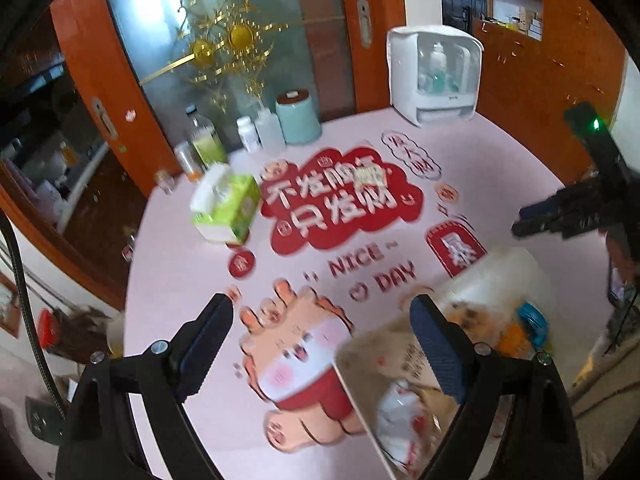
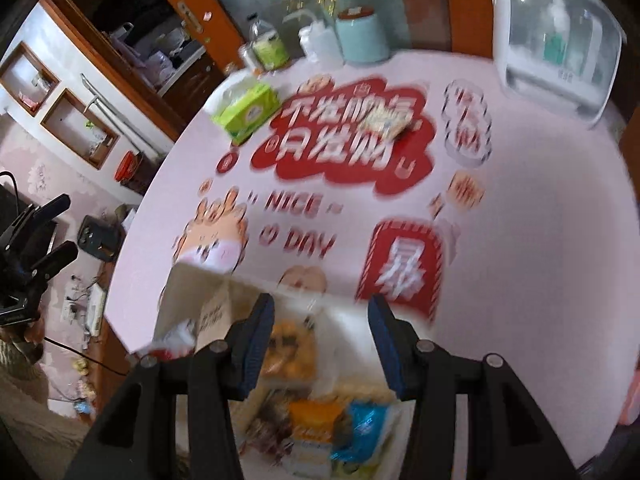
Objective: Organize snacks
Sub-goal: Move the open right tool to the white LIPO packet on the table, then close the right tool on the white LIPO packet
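My left gripper [image 1: 324, 340] hangs open over the pink printed tablecloth [image 1: 192, 280] with nothing between its fingers. To its right stands a brown cardboard box [image 1: 380, 344] holding a white-and-red packet [image 1: 400, 412]. Beside the box is a translucent white bin [image 1: 504, 276] of snacks. My right gripper [image 2: 320, 344] is above that bin [image 2: 348, 320], jaws partly apart, pressing on nothing. Orange packets [image 2: 310, 420] and a blue packet [image 2: 364, 424] lie below it. One small pale snack packet [image 2: 386, 120] lies far out on the red print, also seen in the left wrist view [image 1: 370, 176].
A green tissue box [image 1: 226, 208] sits left of the red print. Bottles [image 1: 206, 140] and a mint jar [image 1: 298, 118] line the table's far edge by a glass door. A white organiser case [image 1: 434, 76] stands at the far right. The floor drops off left of the table.
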Available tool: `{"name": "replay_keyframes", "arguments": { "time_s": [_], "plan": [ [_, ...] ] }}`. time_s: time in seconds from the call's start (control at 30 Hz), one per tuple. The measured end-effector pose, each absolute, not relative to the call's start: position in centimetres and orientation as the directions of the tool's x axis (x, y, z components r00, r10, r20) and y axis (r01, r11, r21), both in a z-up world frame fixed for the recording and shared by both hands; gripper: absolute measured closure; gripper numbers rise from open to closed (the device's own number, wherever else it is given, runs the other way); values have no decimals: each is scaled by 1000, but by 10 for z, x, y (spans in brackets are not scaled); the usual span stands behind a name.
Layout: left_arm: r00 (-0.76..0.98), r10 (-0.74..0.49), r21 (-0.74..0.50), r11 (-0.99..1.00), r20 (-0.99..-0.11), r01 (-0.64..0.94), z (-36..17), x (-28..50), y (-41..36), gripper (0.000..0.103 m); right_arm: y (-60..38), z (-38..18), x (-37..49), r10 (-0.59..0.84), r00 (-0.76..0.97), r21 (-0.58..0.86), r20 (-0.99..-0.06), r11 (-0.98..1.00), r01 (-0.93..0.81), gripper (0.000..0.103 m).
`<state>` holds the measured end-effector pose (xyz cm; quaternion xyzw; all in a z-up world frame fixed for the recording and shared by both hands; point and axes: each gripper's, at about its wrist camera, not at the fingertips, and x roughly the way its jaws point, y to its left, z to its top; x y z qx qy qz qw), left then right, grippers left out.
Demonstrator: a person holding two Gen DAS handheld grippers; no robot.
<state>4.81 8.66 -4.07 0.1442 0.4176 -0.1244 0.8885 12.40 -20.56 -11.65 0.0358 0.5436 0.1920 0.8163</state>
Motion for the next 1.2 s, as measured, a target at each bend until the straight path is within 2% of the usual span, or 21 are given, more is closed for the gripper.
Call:
{"name": "replay_keyframes", "arguments": {
  "time_s": [0.27,0.47,0.63,0.83,0.9,0.97,1.1,1.2],
  "plan": [
    [680,-105,272,864,-725,424,-36,101,55,14,-228,-65,193,273,461,160,-844,950,-269,54],
    [687,-147,257,855,-712,450,-38,156,30,13,-238,-54,251,211,531,96,-820,967,-237,54],
    [667,-159,205,878,-728,432,-56,207,16,13,-236,-78,298,209,524,105,-826,970,-221,54],
    [600,-210,16,937,-771,348,-106,275,14,13,-228,-127,346,210,470,125,-857,971,-205,53],
    [607,-178,2,959,-774,284,-124,296,16,13,-228,-145,363,209,457,135,-865,972,-190,51],
    [619,-138,-16,980,-773,198,-144,317,22,13,-229,-166,382,219,445,165,-868,974,-157,44],
    [587,-35,-12,999,-809,42,-184,349,33,13,-222,-204,408,265,406,239,-875,964,-113,43],
    [547,27,38,999,-837,9,-213,362,34,13,-202,-227,418,274,373,239,-886,961,-138,43]
  ]
}}
